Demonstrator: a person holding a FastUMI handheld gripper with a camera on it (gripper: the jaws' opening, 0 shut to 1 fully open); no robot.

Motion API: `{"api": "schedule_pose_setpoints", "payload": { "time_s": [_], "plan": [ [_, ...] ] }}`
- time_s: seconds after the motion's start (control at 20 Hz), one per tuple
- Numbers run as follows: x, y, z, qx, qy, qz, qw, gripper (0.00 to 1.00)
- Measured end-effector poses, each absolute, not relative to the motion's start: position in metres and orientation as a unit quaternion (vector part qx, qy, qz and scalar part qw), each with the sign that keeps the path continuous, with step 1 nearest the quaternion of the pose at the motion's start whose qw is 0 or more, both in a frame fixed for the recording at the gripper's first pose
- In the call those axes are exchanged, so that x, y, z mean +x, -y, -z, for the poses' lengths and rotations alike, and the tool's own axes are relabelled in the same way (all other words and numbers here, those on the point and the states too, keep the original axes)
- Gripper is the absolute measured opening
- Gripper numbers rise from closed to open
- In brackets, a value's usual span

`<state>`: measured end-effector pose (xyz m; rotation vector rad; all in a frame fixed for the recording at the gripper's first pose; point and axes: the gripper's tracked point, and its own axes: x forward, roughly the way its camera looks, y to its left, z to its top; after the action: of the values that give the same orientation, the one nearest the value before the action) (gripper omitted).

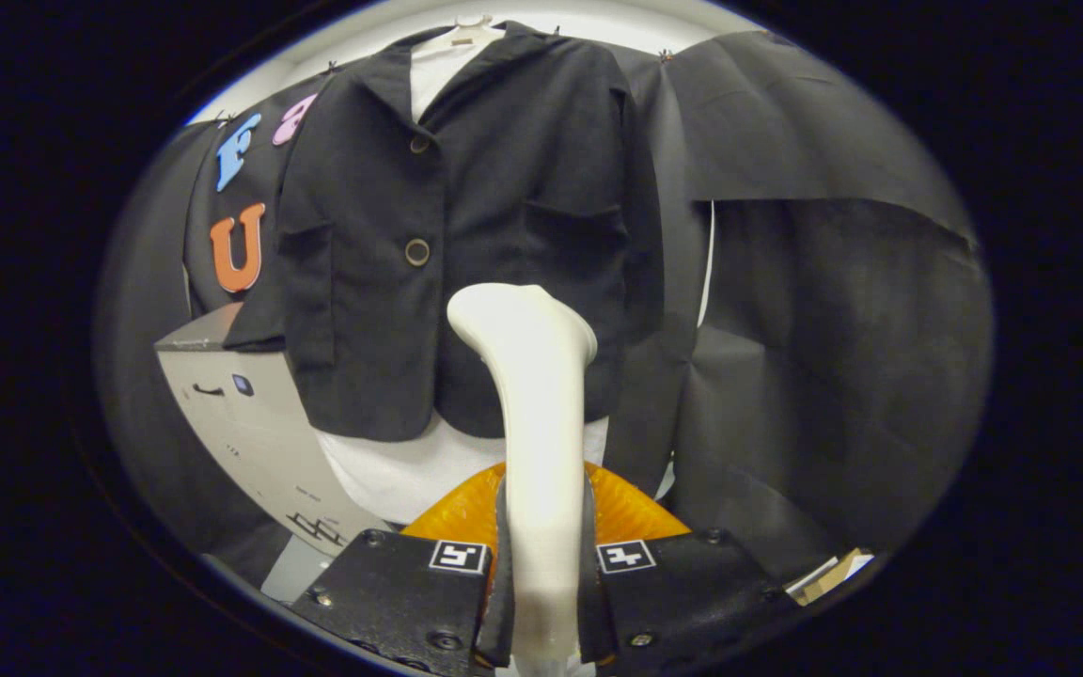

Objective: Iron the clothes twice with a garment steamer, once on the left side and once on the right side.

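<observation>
Between the closed fingers point(543, 602) stands the gripped garment steamer point(532, 376), its head just before the hanging jacket's point(466, 235) right lower front; next, seemingly, a stroke along that side.

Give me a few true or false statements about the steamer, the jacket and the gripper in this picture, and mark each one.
1. The gripper is shut on the steamer. True: both fingers press on its handle.
2. The jacket lies folded on a table. False: it hangs upright, over a white shirt.
3. The steamer's head points toward the jacket's lower front. True.
4. The jacket hangs wide open. False: its front is closed, with a button showing.
5. The grey cabinet stands beside the jacket. True.
</observation>
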<state>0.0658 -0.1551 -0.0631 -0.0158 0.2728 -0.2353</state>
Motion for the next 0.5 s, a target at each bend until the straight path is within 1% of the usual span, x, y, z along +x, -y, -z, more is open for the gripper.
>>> {"api": "schedule_pose_setpoints", "payload": {
  "time_s": [0.25,0.5],
  "plan": [
    [0.066,0.153,0.110,-0.004,-0.178,0.124,0.976,0.29],
    [0.041,0.144,0.144,0.010,-0.206,0.134,0.969,0.30]
  ]
}}
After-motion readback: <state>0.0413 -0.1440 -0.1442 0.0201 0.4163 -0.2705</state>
